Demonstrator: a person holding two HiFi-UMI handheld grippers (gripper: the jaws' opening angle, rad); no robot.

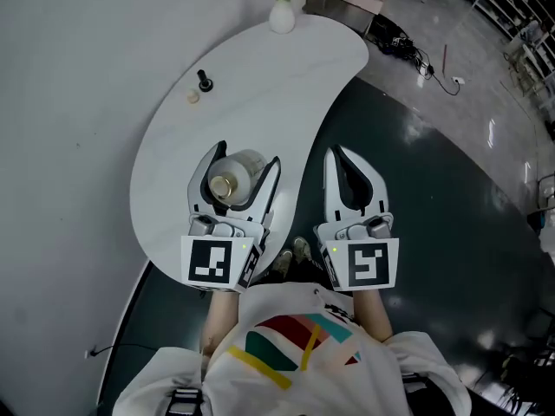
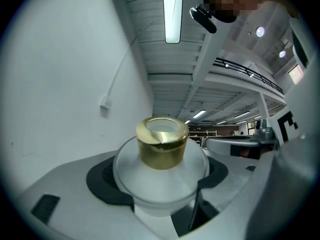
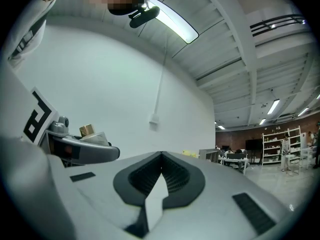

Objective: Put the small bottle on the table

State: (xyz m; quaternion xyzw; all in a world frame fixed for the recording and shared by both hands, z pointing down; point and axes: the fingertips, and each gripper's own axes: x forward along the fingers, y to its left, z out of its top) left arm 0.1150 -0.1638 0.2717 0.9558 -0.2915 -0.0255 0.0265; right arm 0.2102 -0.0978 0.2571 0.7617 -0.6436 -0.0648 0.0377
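A small frosted bottle (image 1: 236,173) with a gold cap (image 1: 221,185) sits between the jaws of my left gripper (image 1: 249,154), which is shut on its round body over the near part of the white table (image 1: 260,85). In the left gripper view the bottle (image 2: 160,176) fills the gap between the dark pads (image 2: 100,179), cap toward the camera. My right gripper (image 1: 336,152) hangs just off the table's right edge over the dark floor, shut with nothing in it; its pads meet at the tip (image 3: 161,156).
A white vase of yellow flowers (image 1: 284,11) stands at the table's far end. A small black object (image 1: 205,81) and a tan one (image 1: 193,96) lie near the left edge. Cables (image 1: 399,42) lie on the floor beyond. A person's shoes (image 1: 293,258) are below the grippers.
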